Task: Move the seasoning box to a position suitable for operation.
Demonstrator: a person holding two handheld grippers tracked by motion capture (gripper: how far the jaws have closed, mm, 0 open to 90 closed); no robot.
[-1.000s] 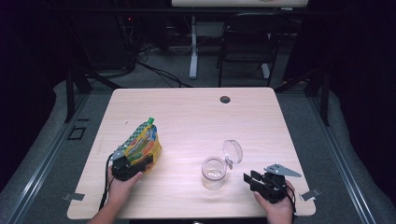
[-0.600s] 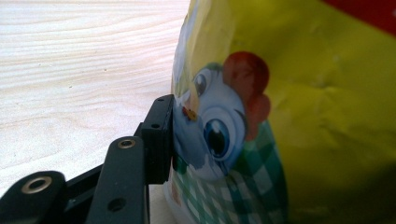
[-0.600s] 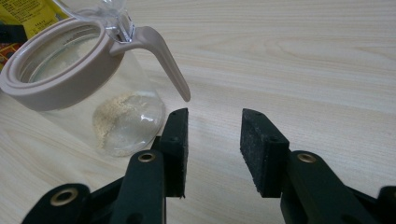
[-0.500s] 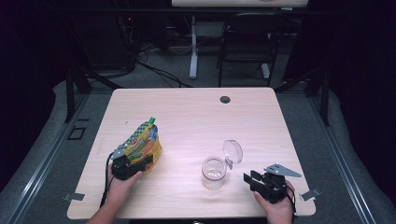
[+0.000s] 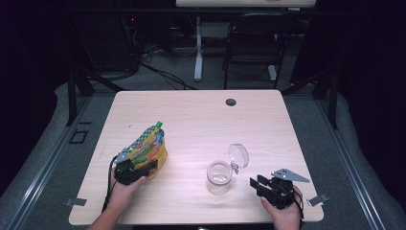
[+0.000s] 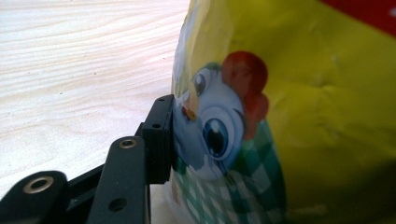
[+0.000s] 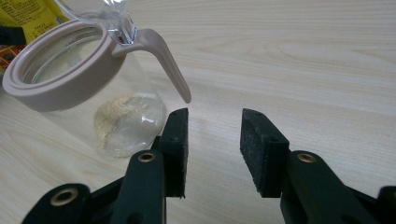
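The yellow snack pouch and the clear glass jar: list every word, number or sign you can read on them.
Yellow snack pouch with cartoon bird: print in the high view is too blurred to read.
Clear glass jar with beige rim: no text.
Yellow packaging behind the jar: lettering illegible.

Pouch and jar on the table

Yellow snack pouch (image 5: 148,151) with green cap, lying tilted near left edge, cartoon chicken printed on front. Clear glass jar (image 5: 219,176) upright toward right, hinged lid swung open, beige rim, pale powder at bottom.
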